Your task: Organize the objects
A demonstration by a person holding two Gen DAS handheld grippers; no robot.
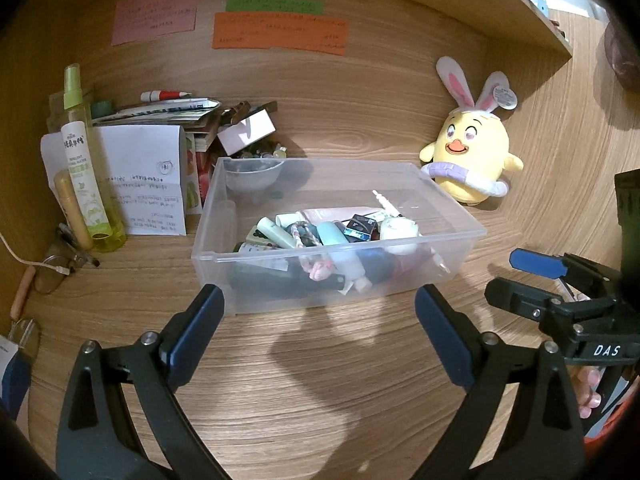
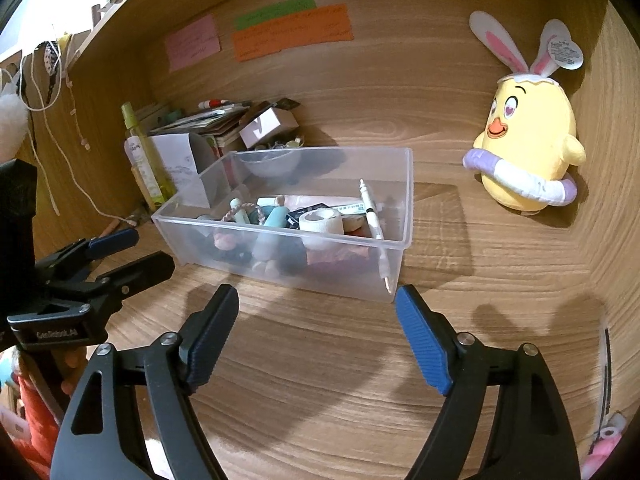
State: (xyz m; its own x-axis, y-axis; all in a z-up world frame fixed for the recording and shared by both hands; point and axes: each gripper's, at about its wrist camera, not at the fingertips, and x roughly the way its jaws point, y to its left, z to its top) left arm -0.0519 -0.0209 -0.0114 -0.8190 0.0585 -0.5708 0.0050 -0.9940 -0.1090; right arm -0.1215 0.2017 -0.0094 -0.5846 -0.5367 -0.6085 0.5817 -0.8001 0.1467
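A clear plastic bin (image 1: 440,252) stands on the wooden desk, also in the right wrist view (image 2: 404,208). It holds several small items: tubes, a white tape roll (image 2: 320,220), a white pen (image 2: 370,208) and a braided cord (image 1: 298,236). My left gripper (image 1: 318,304) is open and empty, just in front of the bin's near wall. My right gripper (image 2: 316,300) is open and empty, also in front of the bin. Each gripper shows in the other's view, the right one (image 1: 516,276) and the left one (image 2: 136,248).
A yellow chick plush with rabbit ears (image 1: 472,156) stands right of the bin. A green spray bottle (image 1: 86,168), a folded paper (image 1: 148,184) and stacked booklets with a small box (image 1: 246,130) sit at the back left. Coloured notes (image 1: 280,32) hang on the back panel. A shelf (image 1: 520,12) overhangs above.
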